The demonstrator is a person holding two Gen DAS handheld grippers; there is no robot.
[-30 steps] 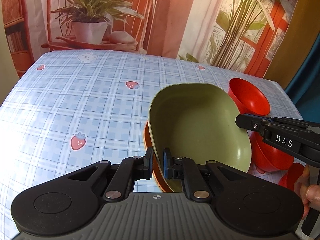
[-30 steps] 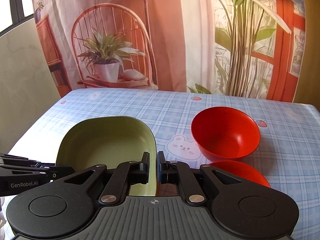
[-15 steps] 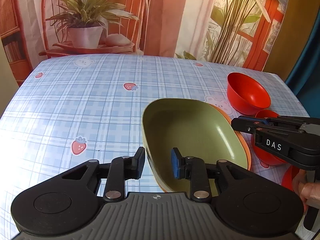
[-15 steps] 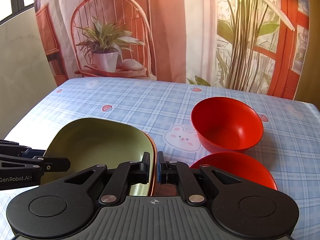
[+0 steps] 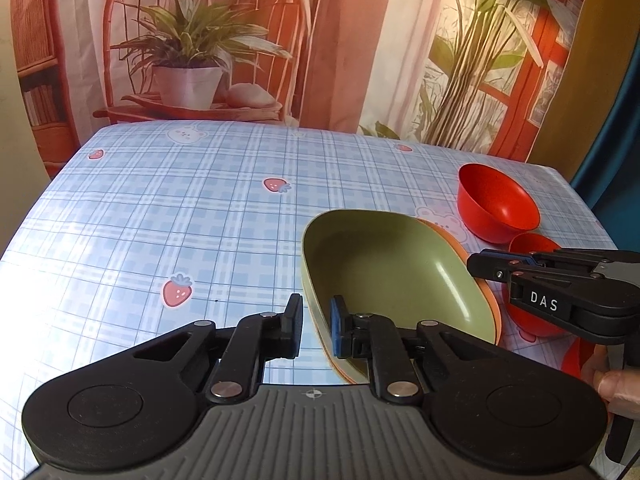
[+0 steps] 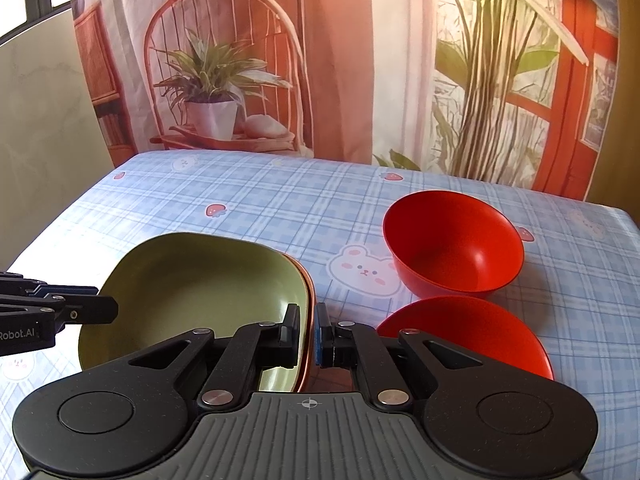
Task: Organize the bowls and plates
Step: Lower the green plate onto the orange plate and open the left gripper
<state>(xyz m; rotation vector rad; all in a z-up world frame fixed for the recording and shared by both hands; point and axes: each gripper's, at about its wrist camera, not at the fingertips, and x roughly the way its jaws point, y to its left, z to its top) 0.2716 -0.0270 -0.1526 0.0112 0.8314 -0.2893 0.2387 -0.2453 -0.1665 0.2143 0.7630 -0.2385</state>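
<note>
— What surrounds the green dish (image 5: 392, 272)?
— It sits nested in an orange plate (image 6: 309, 292) on the plaid tablecloth (image 5: 160, 220). Two empty red bowls (image 6: 452, 240) stand just to its right.
— And the grippers?
— The left gripper (image 5: 316, 324) has just been closing its jaws on the dish's rim. The right gripper (image 6: 309, 330), marked "DAS", pinches the stacked rims.

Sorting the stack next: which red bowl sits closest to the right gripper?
The near red bowl, partly hidden behind the right gripper; the far red bowl stands clear.

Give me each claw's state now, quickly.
Left claw: just closed on the rim of the plate stack.
Right claw: shut on the plate stack's opposite rim.
</note>
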